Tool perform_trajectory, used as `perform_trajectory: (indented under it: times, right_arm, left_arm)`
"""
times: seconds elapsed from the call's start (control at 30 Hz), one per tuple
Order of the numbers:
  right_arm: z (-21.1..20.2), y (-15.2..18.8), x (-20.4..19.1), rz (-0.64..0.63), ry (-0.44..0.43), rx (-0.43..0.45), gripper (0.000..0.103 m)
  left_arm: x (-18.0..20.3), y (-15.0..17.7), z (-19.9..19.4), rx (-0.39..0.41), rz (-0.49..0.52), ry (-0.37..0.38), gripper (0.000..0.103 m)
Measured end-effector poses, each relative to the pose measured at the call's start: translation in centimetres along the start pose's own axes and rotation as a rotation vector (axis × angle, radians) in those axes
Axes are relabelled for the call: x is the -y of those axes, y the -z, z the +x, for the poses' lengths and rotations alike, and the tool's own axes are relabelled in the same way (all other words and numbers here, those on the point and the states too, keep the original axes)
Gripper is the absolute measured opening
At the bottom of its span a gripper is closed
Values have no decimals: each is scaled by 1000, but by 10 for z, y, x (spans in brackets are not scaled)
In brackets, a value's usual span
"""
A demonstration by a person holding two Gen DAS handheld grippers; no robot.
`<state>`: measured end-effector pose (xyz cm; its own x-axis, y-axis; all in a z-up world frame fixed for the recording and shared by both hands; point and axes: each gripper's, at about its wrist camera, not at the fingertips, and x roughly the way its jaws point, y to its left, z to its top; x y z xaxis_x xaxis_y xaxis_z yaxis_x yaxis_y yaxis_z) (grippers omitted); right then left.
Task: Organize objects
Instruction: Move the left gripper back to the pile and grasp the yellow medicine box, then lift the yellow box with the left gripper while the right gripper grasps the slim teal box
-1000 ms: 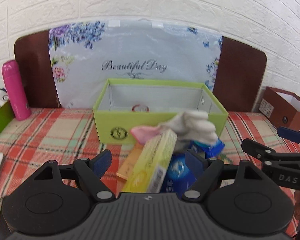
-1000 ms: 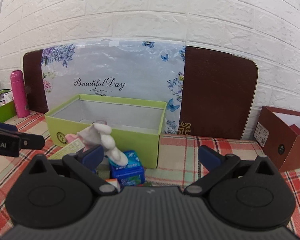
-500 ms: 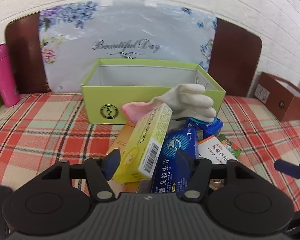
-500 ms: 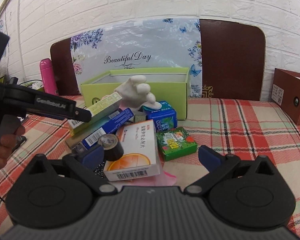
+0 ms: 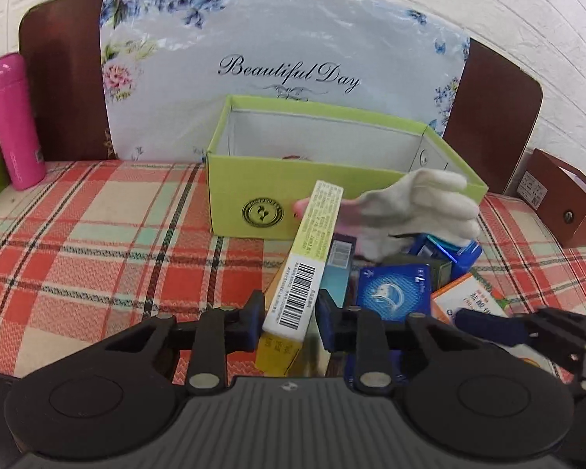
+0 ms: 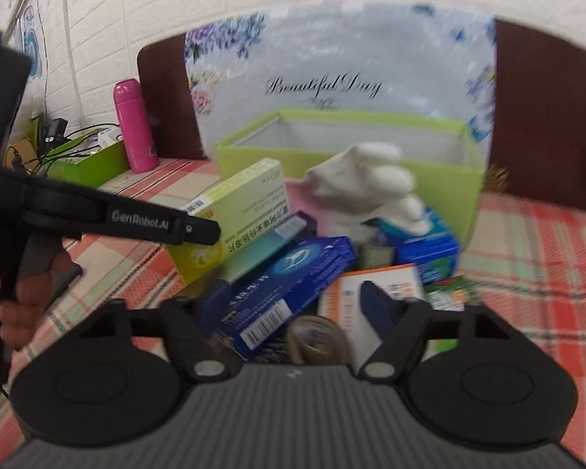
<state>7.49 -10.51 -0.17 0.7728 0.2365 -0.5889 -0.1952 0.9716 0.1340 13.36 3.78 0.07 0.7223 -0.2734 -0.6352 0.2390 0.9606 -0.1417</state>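
On a plaid cloth (image 5: 97,234), before a brick wall, a heap of small boxes lay against the front of an open green box (image 5: 332,179). A white glove (image 5: 422,203) was draped over the heap, its fingers reaching the green box's near rim. The left gripper (image 5: 287,322) was closing its jaws around the barcode end of a tilted yellow-green carton (image 5: 312,258); the pads stood just beside its faces, and whether they pressed it could not be told. To that carton's right a blue box (image 5: 394,293) and an orange-and-white box (image 5: 465,301) crowded in close. The right gripper (image 6: 297,305) was closing too, with the blue box's barcode end and a roll of tape (image 6: 316,342) between its fingers, the pads apart from both; that view was blurred. A person's hand (image 6: 23,289) held the left gripper's handle. A pink bottle (image 5: 15,121) stood at far left by a brown headboard (image 5: 58,78), a floral panel (image 5: 285,58) leaned behind the green box, and a brown box (image 5: 558,203) sat at right.
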Motion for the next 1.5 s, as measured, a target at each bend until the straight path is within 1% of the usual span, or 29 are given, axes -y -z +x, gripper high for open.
perform_trajectory:
  times: [0.07,0.13,0.23,0.3,0.37,0.4,0.43,0.5,0.57,0.6,0.63,0.7,0.77,0.8,0.83,0.9,0.93,1.0,1.03,1.07,1.17,1.23,1.27,1.3,1.33,1.37,1.4,1.47,1.5]
  right_arm:
    - [16,-2,1,46,-35,-28,47]
    - [30,-3,1,82,-27,-60,46]
    - [39,-2,0,79,-13,-51,42]
    - [40,-3,1,96,-35,-60,41]
    - [38,-4,2,105,-41,-62,42]
    - [39,-4,1,98,-31,-68,49]
    - [41,-4,-1,85,-27,-71,53]
    - [41,-3,-9,57,-39,-69,71]
    - [44,-1,-20,19,-53,-73,78]
    - [47,0,-25,-2,-39,-73,84]
    - [51,2,-32,-26,-19,-70,86]
    - [57,5,-43,-88,7,-71,96]
    - [61,11,-55,-180,7,-77,103]
    - [63,16,-61,-226,16,-72,102]
    - [64,20,-64,-265,35,-64,99]
    - [63,24,-66,-281,74,-39,71]
    - [60,24,-64,-270,76,-25,62]
    - [54,21,-56,-243,62,-20,37]
    - [53,19,-52,-233,63,-22,32]
    - [51,18,-47,-218,57,-24,31]
    - [48,13,-38,-169,37,-21,31]
    - [48,10,-36,-155,51,-11,41]
    - [48,9,-35,-139,64,-16,52]
    - [49,8,-35,-125,63,-22,59]
    - [50,8,-36,-121,47,-28,62]
    - [52,7,-37,-129,32,-34,68]
    - [53,8,-41,-149,35,-38,76]
    - [58,9,-51,-221,71,-29,86]
    - [59,10,-56,-262,91,-15,86]
  left_arm:
    - [-3,1,4,1,-11,9,31]
    - [-6,-1,9,0,-15,3,31]
    - [-14,-5,17,-22,-32,18,31]
    - [-18,-6,17,-20,-49,31,31]
    - [-23,-7,18,-16,-63,18,31]
    - [-26,-7,17,-16,-73,8,31]
    - [-29,-6,16,-15,-79,1,29]
    - [-36,-3,11,-11,-97,1,20]
    - [-43,1,7,-11,-120,-15,20]
    - [-48,4,4,-8,-132,-29,20]
    - [-52,7,0,-4,-142,-36,20]
    - [-59,12,-4,-10,-161,-32,20]
    - [-63,14,-4,-17,-164,-35,20]
    - [-63,15,-3,-18,-164,-37,21]
    - [-64,15,-3,-18,-166,-34,21]
    - [-62,14,-1,-17,-160,-43,20]
    - [-62,14,0,-18,-154,-47,20]
    - [-61,12,4,-23,-151,-58,21]
    - [-62,12,6,-24,-151,-63,21]
    - [-62,12,7,-27,-153,-67,21]
    - [-63,15,6,-37,-156,-50,21]
    - [-63,18,5,-39,-151,-54,21]
    - [-63,19,5,-37,-150,-55,21]
    - [-65,19,5,-37,-159,-50,21]
    - [-66,19,5,-37,-166,-47,21]
    - [-67,19,4,-35,-170,-45,21]
    - [-67,18,3,-31,-168,-51,21]
    - [-68,18,0,-23,-158,-66,21]
    - [-70,18,-2,-18,-159,-69,21]
